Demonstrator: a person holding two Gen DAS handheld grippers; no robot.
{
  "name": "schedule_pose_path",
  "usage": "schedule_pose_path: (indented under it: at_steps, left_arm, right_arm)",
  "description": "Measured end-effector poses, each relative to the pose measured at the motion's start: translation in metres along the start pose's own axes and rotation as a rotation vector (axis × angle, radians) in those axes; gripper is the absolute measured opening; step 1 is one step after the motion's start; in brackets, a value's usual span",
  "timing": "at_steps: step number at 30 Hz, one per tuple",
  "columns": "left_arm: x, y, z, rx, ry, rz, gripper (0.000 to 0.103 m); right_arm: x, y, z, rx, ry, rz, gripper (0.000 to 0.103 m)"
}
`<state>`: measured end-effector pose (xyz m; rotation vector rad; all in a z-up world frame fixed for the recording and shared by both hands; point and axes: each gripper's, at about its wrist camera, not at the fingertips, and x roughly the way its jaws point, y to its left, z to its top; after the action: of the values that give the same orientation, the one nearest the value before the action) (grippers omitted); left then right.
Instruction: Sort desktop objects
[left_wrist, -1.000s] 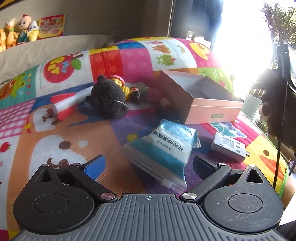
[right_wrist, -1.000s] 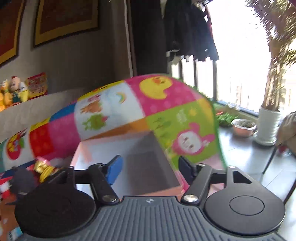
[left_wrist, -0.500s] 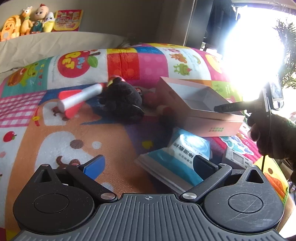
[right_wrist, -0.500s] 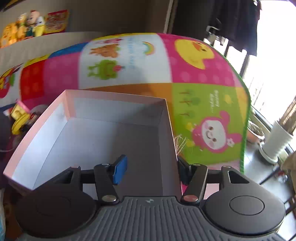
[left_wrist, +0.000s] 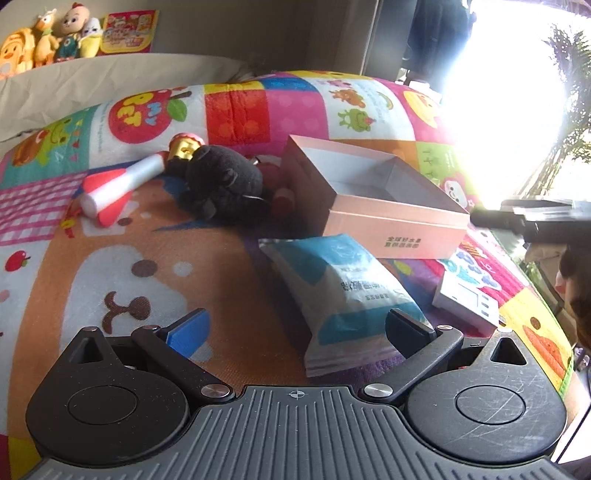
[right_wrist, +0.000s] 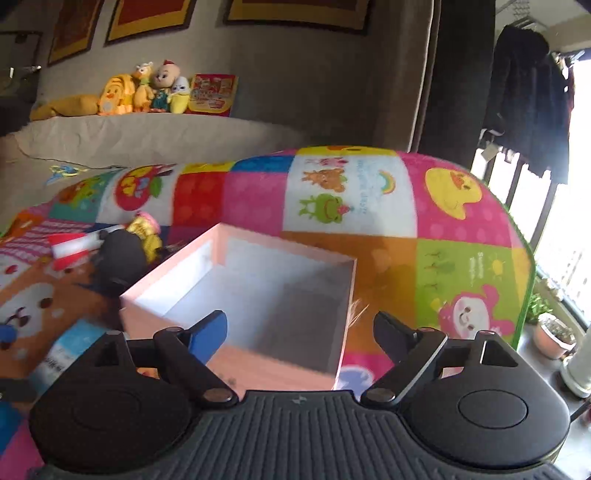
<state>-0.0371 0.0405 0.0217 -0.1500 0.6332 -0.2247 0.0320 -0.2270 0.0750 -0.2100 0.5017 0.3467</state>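
We see a big bright play mat (left_wrist: 236, 122) with cartoon animals covering the worktop. An open pink box (left_wrist: 388, 229) sits on it at about 1 o'clock from our left tool (left_wrist: 295, 328). We cannot read the small writing on the front of the box. A blue and white packet (left_wrist: 343, 291) lies just in front of the box, with its near end between the left tool's fingers, but the fingers do not touch it. Its writing is too small for us to read. A black plush toy (left_wrist: 221, 181) lies at 11 o'clock, touching a red and white toy rocket (left_wrist: 110, 188) on its left. A small white gadget (left_wrist: 467, 302) rests at 3 o'clock, just beside the packet.

Our left tool points down at a slant, and its fingers are wide apart.

Our right tool (right_wrist: 299, 332) hangs over the near corner of the box (right_wrist: 258, 295), tipped down. Its fingers have just been spreading and now stand wide apart with nothing held between them.

Soft toys (right_wrist: 147, 92) sit in a row on the ledge far behind.
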Motion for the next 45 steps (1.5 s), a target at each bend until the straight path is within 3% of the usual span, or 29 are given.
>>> schedule_pose_path:
  at_steps: [2, 5, 7, 9, 11, 14, 17, 20, 22, 27, 29, 35, 38, 40, 45]
  left_arm:
    - [0.001, -0.006, 0.001, 0.004, 0.005, -0.011, 0.103]
    - [-0.001, -0.016, 0.002, 0.029, 0.007, -0.026, 0.103]
    - [-0.003, -0.02, 0.002, 0.042, 0.006, -0.032, 0.103]
    - [-0.003, -0.024, 0.003, 0.041, 0.008, -0.035, 0.103]
    - [-0.001, -0.028, 0.004, 0.029, 0.016, -0.04, 0.103]
    - [0.006, -0.041, 0.009, 0.019, 0.03, -0.043, 0.103]
    - [0.018, -0.056, 0.014, 0.025, 0.017, 0.006, 0.103]
    - [0.037, -0.068, 0.016, 0.092, 0.037, 0.121, 0.103]
    - [0.046, -0.065, 0.015, 0.089, 0.054, 0.154, 0.103]
    - [0.045, -0.047, 0.01, 0.027, 0.069, 0.108, 0.102]
    - [0.04, -0.043, 0.008, 0.031, 0.066, 0.101, 0.085]
    - [0.017, -0.033, -0.002, 0.034, 0.074, 0.091, 0.079]
    - [0.001, -0.033, -0.01, 0.05, 0.1, 0.032, 0.081]
    - [-0.004, -0.029, -0.015, 0.022, 0.122, 0.018, 0.096]
    - [-0.01, -0.019, -0.018, -0.035, 0.123, 0.012, 0.098]
  right_arm:
    - [-0.008, 0.007, -0.022, 0.012, 0.073, 0.066, 0.089]
    - [-0.009, 0.023, -0.056, -0.061, 0.161, 0.074, 0.089]
    - [-0.008, 0.028, -0.072, -0.146, 0.168, -0.027, 0.089]
    - [-0.004, 0.024, -0.082, -0.192, 0.143, -0.213, 0.091]
    - [-0.005, 0.009, -0.081, -0.111, 0.13, -0.303, 0.091]
    - [-0.013, -0.018, -0.081, 0.151, 0.125, -0.197, 0.095]
    - [-0.013, -0.021, -0.091, 0.254, 0.115, -0.169, 0.101]
    - [-0.006, -0.019, -0.096, 0.27, 0.155, -0.151, 0.102]
    - [-0.008, -0.018, -0.095, 0.278, 0.143, -0.142, 0.103]
    - [-0.003, -0.012, -0.098, 0.281, 0.196, -0.096, 0.103]
    - [-0.002, -0.009, -0.098, 0.269, 0.202, -0.106, 0.103]
    - [-0.001, -0.009, -0.098, 0.265, 0.211, -0.115, 0.103]
    - [-0.001, -0.009, -0.098, 0.257, 0.214, -0.111, 0.103]
    - [0.0, -0.008, -0.097, 0.253, 0.218, -0.114, 0.103]
    - [0.01, -0.006, -0.084, 0.233, 0.208, -0.106, 0.103]
